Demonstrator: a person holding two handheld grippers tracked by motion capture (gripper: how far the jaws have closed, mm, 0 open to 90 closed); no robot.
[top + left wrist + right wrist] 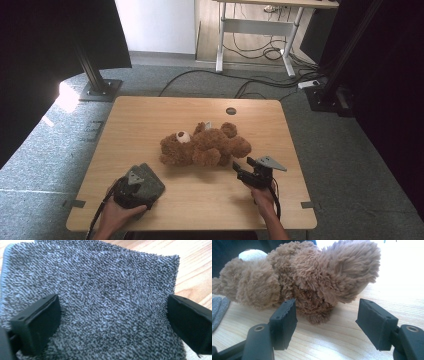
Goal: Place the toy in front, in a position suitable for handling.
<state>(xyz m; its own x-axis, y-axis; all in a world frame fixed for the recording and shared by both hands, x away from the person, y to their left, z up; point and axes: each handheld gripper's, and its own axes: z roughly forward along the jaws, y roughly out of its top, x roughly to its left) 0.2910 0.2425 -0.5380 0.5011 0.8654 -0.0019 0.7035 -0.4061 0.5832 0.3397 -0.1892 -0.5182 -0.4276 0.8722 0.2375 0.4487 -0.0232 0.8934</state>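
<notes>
Right gripper (243,167), held low over the light wooden table (150,120) at its near right, is seen with its two black jaws standing well apart and nothing between them; they are aimed forward and slightly leftward at the brown plush teddy bear (205,145), which lies on its side across the middle of the table. The bear's long axis is laid roughly left to right, with the head and white muzzle toward the left and the legs toward the right, so the leg end is the part nearest this gripper. In the right gripper view the bear (307,282) is framed just ahead of the open jaws, a fuzzy limb hanging between their lines but not yet reached. Left gripper (134,186) is placed at the near left over the folded grey terry cloth (147,181), its jaws likewise spread wide, with the cloth (100,302) lying beneath and between them; whether the pads rest on the pile cannot be told. By judgement, the bear is best reached by the right gripper, with a short forward advance onto a leg.
</notes>
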